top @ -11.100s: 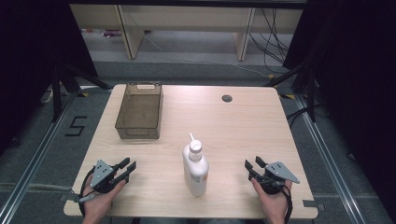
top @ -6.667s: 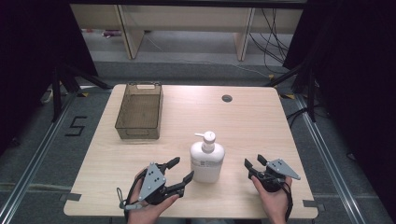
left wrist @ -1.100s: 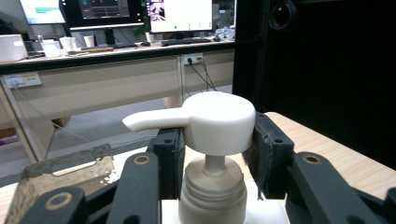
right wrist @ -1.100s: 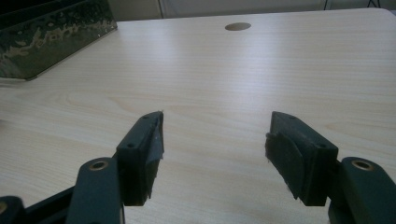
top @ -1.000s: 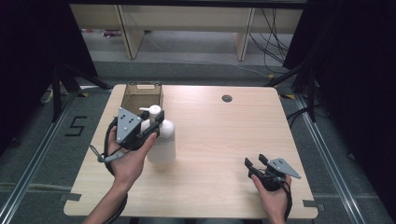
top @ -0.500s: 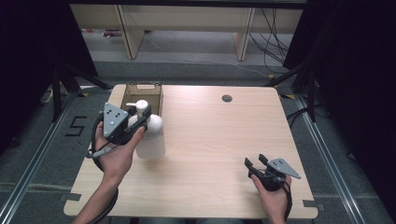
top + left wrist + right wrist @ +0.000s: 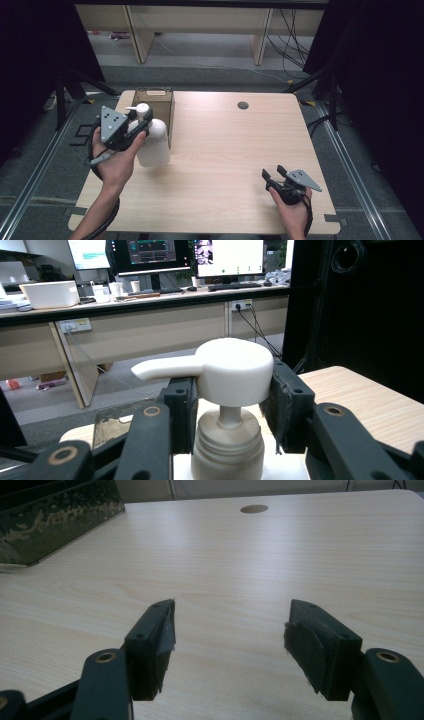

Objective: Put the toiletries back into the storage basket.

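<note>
a pale wooden table (image 7: 220, 150) with a round cable hole (image 7: 243, 105) near its far edge stands in a dim room on a grey floor, with black curtains at both sides and light wooden shelving (image 7: 200, 25) beyond. the left gripper (image 7: 137, 122) has its jaws closed on the neck of a white pump bottle (image 7: 152, 142), just under the pump head — the bottle is upright and hangs directly below and in front of this gripper, at the near edge of a brown see-through bin (image 7: 157, 112). the left gripper view shows the pump head (image 7: 220, 371) between the jaws, with desks and monitors (image 7: 170, 252) behind. the right gripper (image 7: 272, 180) rests low near the table's near right corner, jaws spread wide and holding nothing — bare wood lies ahead of it.
</note>
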A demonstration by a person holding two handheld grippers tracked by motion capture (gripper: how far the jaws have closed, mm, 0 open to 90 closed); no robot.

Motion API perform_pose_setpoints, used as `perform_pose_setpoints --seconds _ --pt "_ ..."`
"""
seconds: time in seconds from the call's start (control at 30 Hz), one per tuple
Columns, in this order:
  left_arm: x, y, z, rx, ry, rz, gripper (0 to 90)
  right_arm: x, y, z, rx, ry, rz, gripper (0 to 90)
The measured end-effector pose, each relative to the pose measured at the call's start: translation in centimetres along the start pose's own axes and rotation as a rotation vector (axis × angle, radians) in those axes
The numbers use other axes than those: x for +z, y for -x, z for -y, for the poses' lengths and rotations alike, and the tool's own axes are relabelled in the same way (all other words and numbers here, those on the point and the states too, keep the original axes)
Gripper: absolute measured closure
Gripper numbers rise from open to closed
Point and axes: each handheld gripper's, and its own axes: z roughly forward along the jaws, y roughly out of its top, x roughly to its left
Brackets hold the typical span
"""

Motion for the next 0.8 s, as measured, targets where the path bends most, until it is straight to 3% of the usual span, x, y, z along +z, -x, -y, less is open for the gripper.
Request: perform_pose_setpoints --seconds 0.03,0.07,0.5,0.57,0.8 --pt "0.0 -0.1 0.0 0.001 -0.002 -0.002 59.4 0.0 0.1 0.0 -0.023 0.002 0.012 37.0" --pt "0.0 -0.2 0.0 0.003 -0.001 -0.004 59.4 0.0 0.0 0.0 -0.002 -0.006 0.010 37.1" --pt "0.0 -1.3 -0.1 0.000 -0.002 -0.022 59.4 0.0 0.0 0.0 -0.013 -0.006 0.004 37.1" --pt "0.0 -1.5 -0.2 0.001 -0.003 -0.026 59.4 -0.1 0.0 0.0 -0.014 -0.015 0.023 37.1" --pt "0.2 -2.1 -0.3 -0.002 0.002 -0.045 59.4 -0.1 0.0 0.0 -0.011 -0.010 0.005 37.1"
